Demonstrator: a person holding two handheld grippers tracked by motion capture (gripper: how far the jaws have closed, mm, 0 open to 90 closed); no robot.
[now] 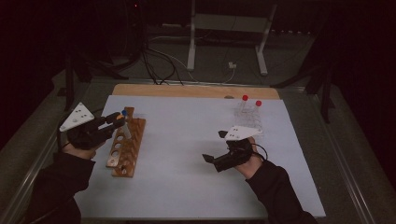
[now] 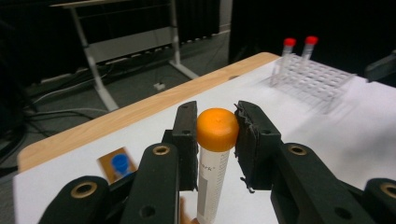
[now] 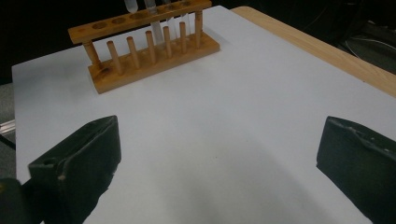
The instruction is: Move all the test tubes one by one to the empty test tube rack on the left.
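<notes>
Carrying step, by the look of it: left gripper clamped on orange-capped tube, upright above wooden rack. Right gripper spread wide, empty. Next, likely: aligning over a free hole, then lowering.

Black grippers (grey plates), dark sleeves

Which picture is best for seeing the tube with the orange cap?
The left gripper view: the orange-capped tube stands big and sharp between that gripper's jaws. In the high view it is tiny and hard to make out. In the right gripper view I can't tell it apart.
</notes>
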